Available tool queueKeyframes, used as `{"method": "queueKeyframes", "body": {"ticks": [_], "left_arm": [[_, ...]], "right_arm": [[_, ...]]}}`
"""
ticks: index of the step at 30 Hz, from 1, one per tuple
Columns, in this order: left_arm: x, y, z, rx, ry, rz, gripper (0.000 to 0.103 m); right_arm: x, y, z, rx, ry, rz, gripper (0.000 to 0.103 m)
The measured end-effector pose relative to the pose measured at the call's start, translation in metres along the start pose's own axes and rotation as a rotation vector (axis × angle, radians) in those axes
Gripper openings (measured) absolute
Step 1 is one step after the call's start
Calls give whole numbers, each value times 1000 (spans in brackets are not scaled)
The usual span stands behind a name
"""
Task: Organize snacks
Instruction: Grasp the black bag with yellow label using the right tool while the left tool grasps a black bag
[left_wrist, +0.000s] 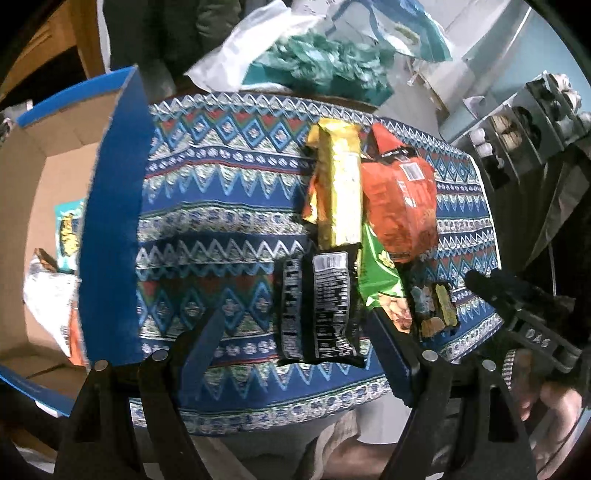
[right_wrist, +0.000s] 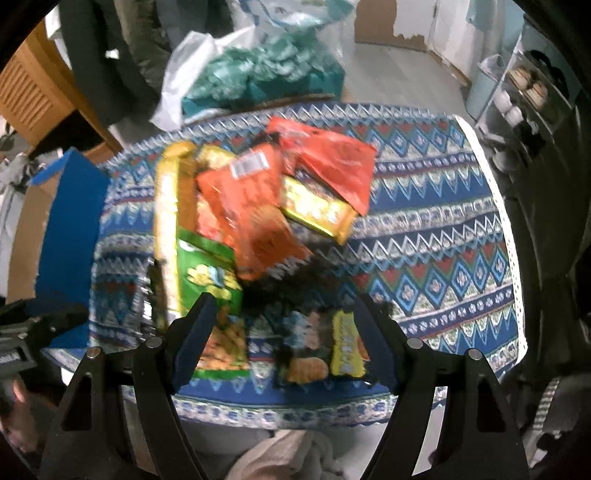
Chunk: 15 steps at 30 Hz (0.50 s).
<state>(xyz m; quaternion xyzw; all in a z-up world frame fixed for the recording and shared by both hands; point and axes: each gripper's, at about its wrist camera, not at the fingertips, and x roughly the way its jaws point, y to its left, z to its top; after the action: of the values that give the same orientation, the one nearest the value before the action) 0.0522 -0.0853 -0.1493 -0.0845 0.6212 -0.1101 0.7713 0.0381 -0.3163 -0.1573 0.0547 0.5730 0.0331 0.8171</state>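
Several snack packs lie in a pile on the patterned tablecloth (left_wrist: 221, 206). In the left wrist view I see a black pack (left_wrist: 321, 306), a gold bar (left_wrist: 340, 184), an orange bag (left_wrist: 402, 203), a green bag (left_wrist: 380, 277) and a small dark pack (left_wrist: 436, 306). My left gripper (left_wrist: 295, 332) is open, with the black pack between its fingers. In the right wrist view my right gripper (right_wrist: 284, 325) is open above the small dark pack (right_wrist: 321, 347), beside the green bag (right_wrist: 210, 280) and the orange bag (right_wrist: 251, 210).
An open cardboard box (left_wrist: 110, 206) with blue flaps stands at the table's left and holds a few snack bags (left_wrist: 51, 288). A plastic bag with green stuff (left_wrist: 314, 59) sits behind the table. A shelf unit (left_wrist: 535, 122) stands at the right. The right gripper's body (left_wrist: 528, 317) shows at right.
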Motion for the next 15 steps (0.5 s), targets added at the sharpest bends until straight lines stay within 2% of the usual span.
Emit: {"method": "queueKeyframes", "body": {"ticks": [7, 15], "left_arm": [[20, -11, 5, 3, 36, 4, 83], [49, -17, 8, 6, 91, 19, 83]], "right_arm": [[35, -27, -14, 52, 103, -18, 75], [65, -35, -23, 67, 170, -20, 76]]}}
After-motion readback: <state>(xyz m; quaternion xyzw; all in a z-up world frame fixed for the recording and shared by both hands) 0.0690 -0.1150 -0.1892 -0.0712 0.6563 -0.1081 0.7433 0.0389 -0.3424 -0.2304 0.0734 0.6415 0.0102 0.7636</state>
